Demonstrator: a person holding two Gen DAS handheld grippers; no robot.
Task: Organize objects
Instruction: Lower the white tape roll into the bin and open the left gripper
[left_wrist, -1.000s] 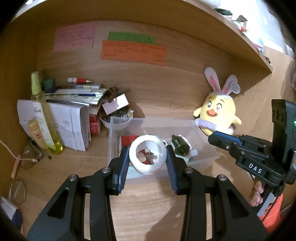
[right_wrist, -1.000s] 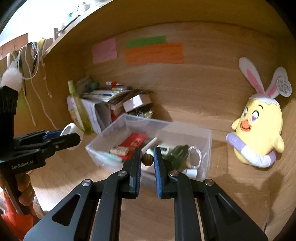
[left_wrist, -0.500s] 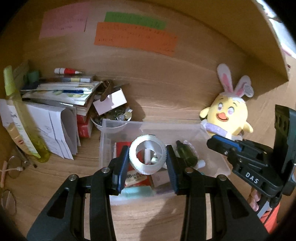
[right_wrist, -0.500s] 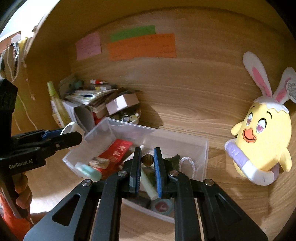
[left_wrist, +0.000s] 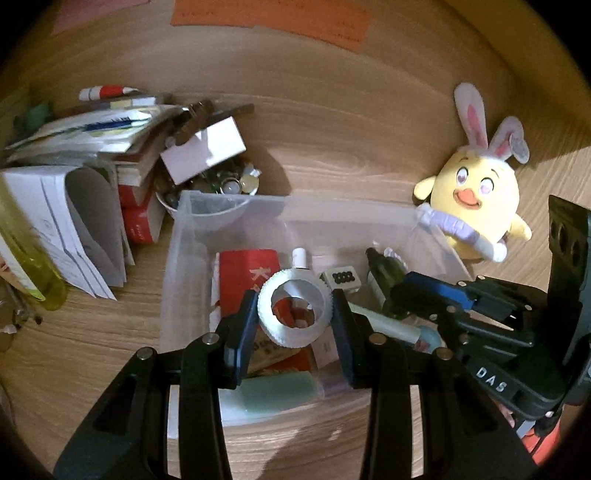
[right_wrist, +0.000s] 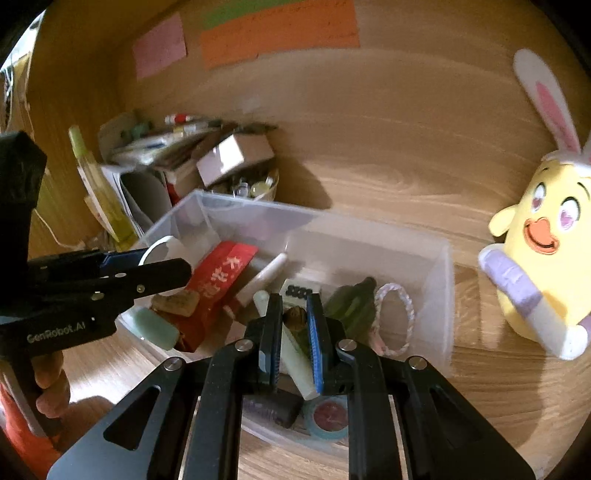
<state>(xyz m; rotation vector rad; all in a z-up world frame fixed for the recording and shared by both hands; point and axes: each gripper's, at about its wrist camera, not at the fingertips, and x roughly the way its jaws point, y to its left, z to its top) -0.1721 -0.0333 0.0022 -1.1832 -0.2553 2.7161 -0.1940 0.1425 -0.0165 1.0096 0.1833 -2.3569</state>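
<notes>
My left gripper (left_wrist: 294, 314) is shut on a white ridged tape roll (left_wrist: 293, 330), held over the clear plastic bin (left_wrist: 229, 203). From the right wrist the same roll (right_wrist: 162, 249) shows at the tip of the left gripper (right_wrist: 173, 264). My right gripper (right_wrist: 295, 314) is shut on a small brown nut-like ball (right_wrist: 295, 318), also above the bin (right_wrist: 443, 258). Inside the bin lie a red packet (right_wrist: 221, 275), a dark green bottle (right_wrist: 351, 304), a white braided ring (right_wrist: 393, 319), a pale green tube (right_wrist: 155, 328) and a round tape tin (right_wrist: 328, 413).
A yellow plush chick with rabbit ears (left_wrist: 476, 199) stands right of the bin. On the left are stacked books and papers (left_wrist: 85, 147), a bowl of small trinkets (left_wrist: 218, 188) and a yellow-green bottle (left_wrist: 29, 266). Coloured notes hang on the wooden back wall (right_wrist: 277, 33). A person's hand (right_wrist: 48, 384) holds the left gripper.
Both grippers have come forward and down over the bin, which now fills more of each view. Each keeps its hold on its object.
</notes>
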